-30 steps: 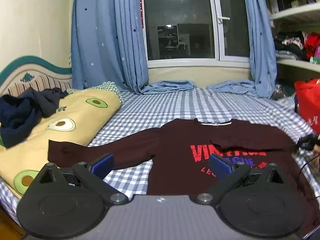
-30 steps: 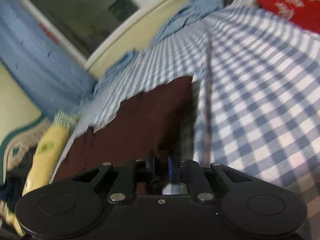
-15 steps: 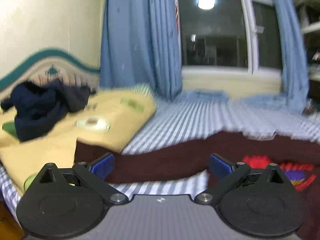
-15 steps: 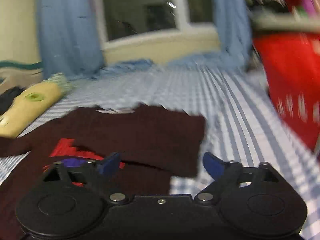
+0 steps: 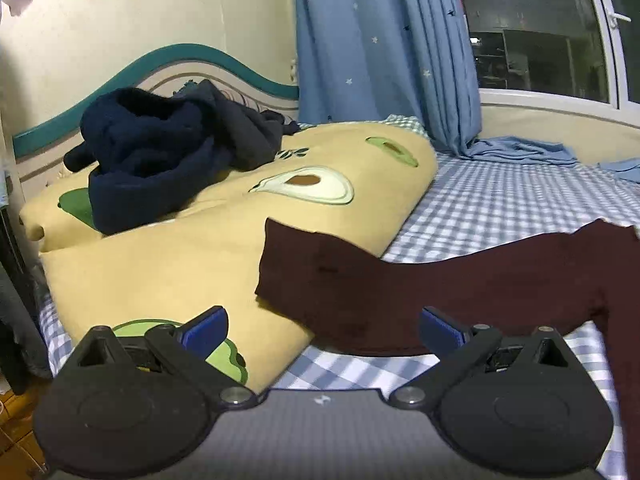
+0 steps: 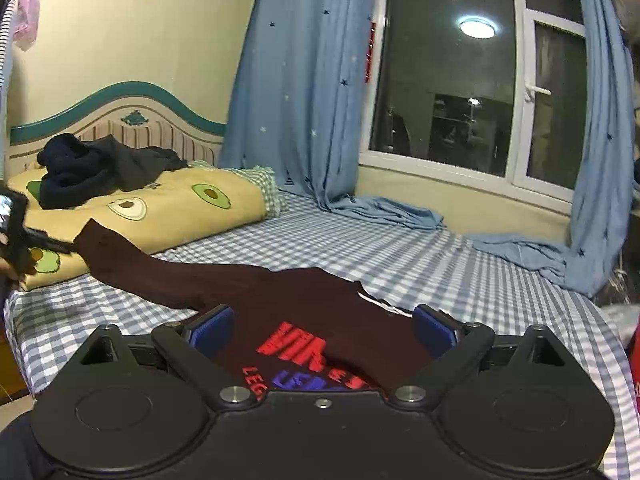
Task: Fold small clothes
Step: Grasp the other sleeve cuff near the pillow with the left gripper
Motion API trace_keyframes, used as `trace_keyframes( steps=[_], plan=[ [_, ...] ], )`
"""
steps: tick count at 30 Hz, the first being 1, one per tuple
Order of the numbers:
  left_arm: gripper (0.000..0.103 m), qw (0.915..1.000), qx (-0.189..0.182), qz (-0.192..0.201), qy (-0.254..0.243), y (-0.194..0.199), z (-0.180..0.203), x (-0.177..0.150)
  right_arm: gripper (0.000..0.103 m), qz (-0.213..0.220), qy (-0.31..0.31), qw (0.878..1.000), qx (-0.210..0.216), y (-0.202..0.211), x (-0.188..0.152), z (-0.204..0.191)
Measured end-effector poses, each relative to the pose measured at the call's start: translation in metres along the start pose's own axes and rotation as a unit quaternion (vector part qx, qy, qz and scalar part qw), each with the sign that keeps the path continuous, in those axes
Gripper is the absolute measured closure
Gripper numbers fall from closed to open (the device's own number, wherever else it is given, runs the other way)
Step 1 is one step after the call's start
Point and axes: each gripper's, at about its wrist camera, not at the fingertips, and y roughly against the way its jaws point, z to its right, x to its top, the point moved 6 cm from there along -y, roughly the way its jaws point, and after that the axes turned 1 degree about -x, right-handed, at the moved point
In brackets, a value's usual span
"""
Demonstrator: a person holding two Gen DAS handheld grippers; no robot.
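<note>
1. A bed [image 6: 460, 264] with a blue and white checked sheet fills the scene, running from the near edge to a window wall at the far side.
2. Blue curtains with small stars [image 6: 296, 92] hang on both sides of a dark window [image 6: 448, 80]; their hems pool on the far part of the bed.
3. A dark maroon long-sleeved shirt [image 6: 304, 300] lies spread flat on the near middle of the bed, with red and blue lettering on its chest facing up. The right sleeve is folded across the chest.
4. Its left sleeve [image 5: 360, 280] stretches out to the left, and the cuff end rests on the edge of a folded quilt.
5. That yellow quilt with avocado prints [image 5: 192, 248] lies at the left of the bed, against a headboard with a teal wavy trim [image 6: 120, 104].
6. A heap of dark navy clothes [image 5: 160, 152] sits on the far part of the quilt.
7. The left claw [image 5: 322, 326] is spread wide and holds nothing. It hangs just above the sleeve cuff, with blue pads [image 5: 206, 328].
8. The right claw [image 6: 322, 328] is also spread wide and empty, poised over the shirt's chest print.
</note>
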Motion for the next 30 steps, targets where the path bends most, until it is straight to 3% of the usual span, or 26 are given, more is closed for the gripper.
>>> trace_keyframes(
  steps=[5,10,21,24,26,28,29,30],
  plan=[
    [0.001,0.997,-0.036,-0.014,0.066,-0.041,-0.02,-0.012,0.007,-0.012,0.005,1.0,-0.011,0.0,-0.002,-0.007],
    [0.001,0.9867,-0.058,0.016,0.151,-0.07,-0.037,-0.025,0.007,-0.027,0.016,0.999,-0.03,-0.003,-0.007,-0.011],
    [0.004,0.9772,-0.081,0.051,0.19,-0.101,-0.043,-0.013,0.007,-0.051,0.034,0.996,-0.057,-0.02,-0.008,-0.023],
    [0.036,0.9743,-0.07,0.046,0.209,-0.104,-0.043,-0.013,0.008,-0.051,0.041,0.996,-0.059,-0.023,-0.007,-0.027],
    [0.05,0.9699,-0.067,0.039,0.231,-0.107,-0.049,-0.014,0.008,-0.052,0.034,0.997,-0.056,-0.024,-0.005,-0.027],
    [0.075,0.9677,-0.056,0.031,0.244,-0.11,-0.054,-0.015,0.009,-0.05,0.029,0.997,-0.057,-0.023,-0.003,-0.027],
    [0.079,0.9673,-0.057,0.028,0.246,-0.112,-0.056,-0.016,0.009,-0.049,0.028,0.997,-0.059,-0.022,-0.001,-0.027],
    [0.089,0.9673,-0.063,0.026,0.245,-0.113,-0.057,-0.016,0.009,-0.048,0.028,0.997,-0.061,-0.021,0.0,-0.027]
  ],
)
